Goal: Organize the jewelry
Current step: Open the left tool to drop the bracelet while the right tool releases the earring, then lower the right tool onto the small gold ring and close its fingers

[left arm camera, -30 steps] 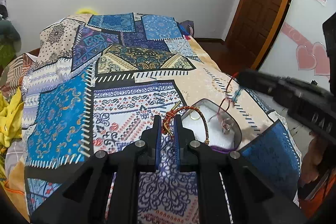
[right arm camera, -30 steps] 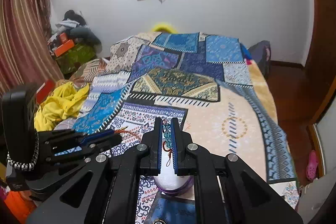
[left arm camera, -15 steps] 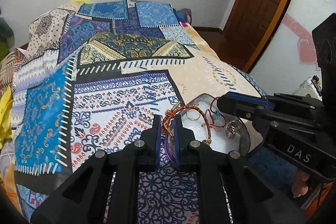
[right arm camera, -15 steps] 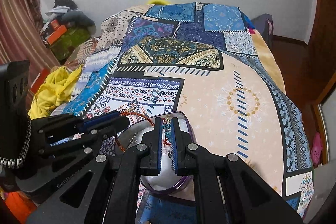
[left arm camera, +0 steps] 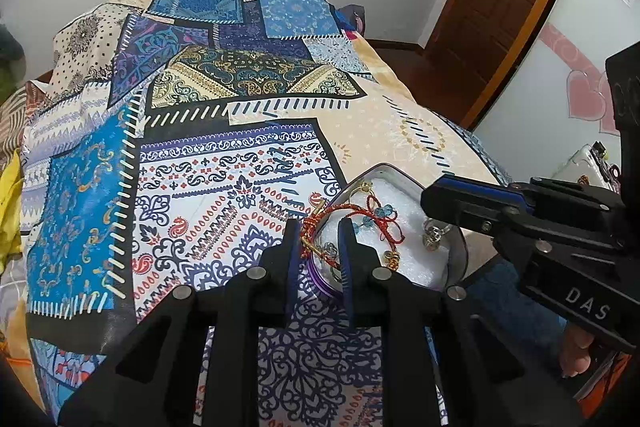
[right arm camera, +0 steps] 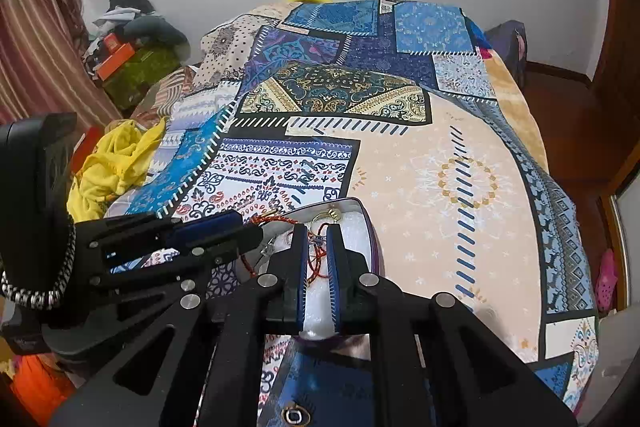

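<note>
We see both claws parted and holding nothing: the left claw (left arm camera: 319,227) straddles the red-and-gold twisted cord bracelet (left arm camera: 310,231) draped over the near-left rim of the foam-lined purple tin (left arm camera: 460,251), while the right claw (right arm camera: 316,231) hovers above the red thread bracelet (right arm camera: 314,261) inside.

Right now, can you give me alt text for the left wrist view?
The left gripper, jaws parted, hangs over the near rim of a heart-shaped tin lined white, with a red cord bracelet and rings inside. The right gripper reaches in from the right.

both grippers crowd the tin (left arm camera: 456,247); bedspread (left arm camera: 240,167) beyond lies open
</note>
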Tool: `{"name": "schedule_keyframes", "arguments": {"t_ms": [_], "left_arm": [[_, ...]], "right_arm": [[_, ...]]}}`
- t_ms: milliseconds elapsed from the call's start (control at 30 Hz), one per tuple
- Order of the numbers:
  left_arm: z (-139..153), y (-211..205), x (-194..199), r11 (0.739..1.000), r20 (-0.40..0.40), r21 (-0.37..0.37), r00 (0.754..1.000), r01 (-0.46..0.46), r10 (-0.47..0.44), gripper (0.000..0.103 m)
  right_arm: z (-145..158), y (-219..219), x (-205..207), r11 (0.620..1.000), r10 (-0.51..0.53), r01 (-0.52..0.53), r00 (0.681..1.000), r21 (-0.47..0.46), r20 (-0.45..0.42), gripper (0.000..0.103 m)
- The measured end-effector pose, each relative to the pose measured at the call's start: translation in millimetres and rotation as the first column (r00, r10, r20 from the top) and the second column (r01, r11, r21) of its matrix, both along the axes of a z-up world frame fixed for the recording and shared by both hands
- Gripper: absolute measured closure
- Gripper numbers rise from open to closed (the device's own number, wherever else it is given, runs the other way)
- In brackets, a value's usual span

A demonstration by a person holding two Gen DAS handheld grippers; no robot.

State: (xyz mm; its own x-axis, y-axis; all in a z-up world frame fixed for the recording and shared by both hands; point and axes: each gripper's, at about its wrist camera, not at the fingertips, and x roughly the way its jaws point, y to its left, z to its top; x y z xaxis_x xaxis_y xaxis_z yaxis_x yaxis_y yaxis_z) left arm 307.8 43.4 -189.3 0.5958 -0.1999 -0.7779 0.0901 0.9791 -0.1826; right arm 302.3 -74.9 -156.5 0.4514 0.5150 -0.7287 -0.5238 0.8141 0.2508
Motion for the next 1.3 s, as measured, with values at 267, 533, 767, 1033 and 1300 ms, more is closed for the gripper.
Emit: {"name": "schedule_keyframes", "arguments": {"t_ms": [267,533,767,1033,1300], "left_arm": [[20,-1,-20,1.000,0.039,0.018,0.999,0.000,-0.001,0.085],[47,2,-51,1.000,0.088,0.020,0.996,-0.017,0.015,0.077],[64,2,-83,0.999,0.120,0.027,0.993,-0.018,0.015,0.066],[60,-6,-111,0.999,0.107,0.034,0.994,0.008,-0.012,0.060],[31,-12,-118,0.998,0.040,0.053,0.999,0.026,-0.028,0.060]], "right_arm": [[20,-6,-23,0.999,0.004,-0.002,0.997,-0.033,0.076,0.094],[38,-10,-52,0.997,0.010,0.002,0.987,-0.075,0.160,0.093],[44,-20,-75,0.997,-0.002,0.018,0.979,-0.080,0.202,0.073],[29,-29,-88,0.996,-0.005,0.021,0.985,-0.092,0.172,0.072],[-15,-24,-89,0.990,0.024,-0.015,0.998,-0.143,0.062,0.072]]}}
